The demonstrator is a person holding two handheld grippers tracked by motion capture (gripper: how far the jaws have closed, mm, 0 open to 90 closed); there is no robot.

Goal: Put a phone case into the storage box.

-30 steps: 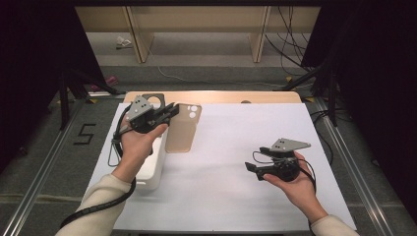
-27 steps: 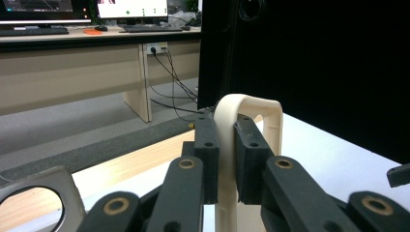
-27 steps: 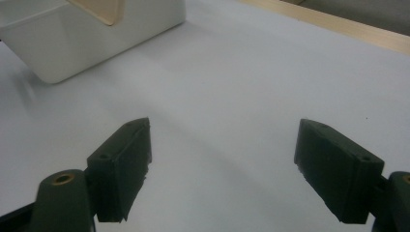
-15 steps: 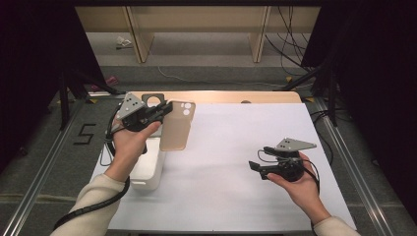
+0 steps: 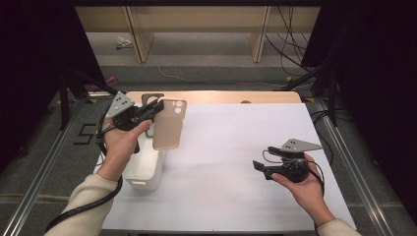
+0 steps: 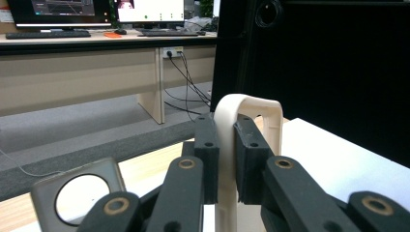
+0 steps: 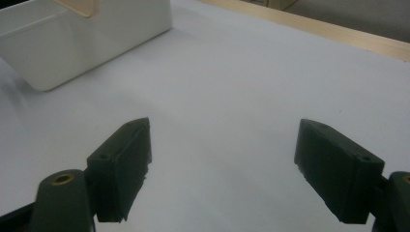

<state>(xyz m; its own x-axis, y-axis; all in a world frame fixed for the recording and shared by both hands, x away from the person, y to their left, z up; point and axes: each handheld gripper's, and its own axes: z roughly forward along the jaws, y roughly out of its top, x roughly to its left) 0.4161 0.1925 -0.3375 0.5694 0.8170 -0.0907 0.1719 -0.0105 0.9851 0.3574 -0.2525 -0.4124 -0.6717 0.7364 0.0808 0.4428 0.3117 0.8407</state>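
Pinching the top edge of a beige phone case (image 5: pixel 168 124), the left gripper (image 5: pixel 153 109) holds it raised, its lower end hanging above the white bin (image 5: pixel 145 169); in the left gripper view the case's rim (image 6: pixel 227 159) runs up between the two pressed-in jaws. Beyond those jaws lies a grey square with a round hole (image 6: pixel 77 195). The right gripper (image 7: pixel 222 169) hovers over the white table sheet (image 5: pixel 236 196), jaws spread wide with nothing between

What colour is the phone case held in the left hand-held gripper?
The phone case is translucent beige, a pale tan; the high view shows it best.
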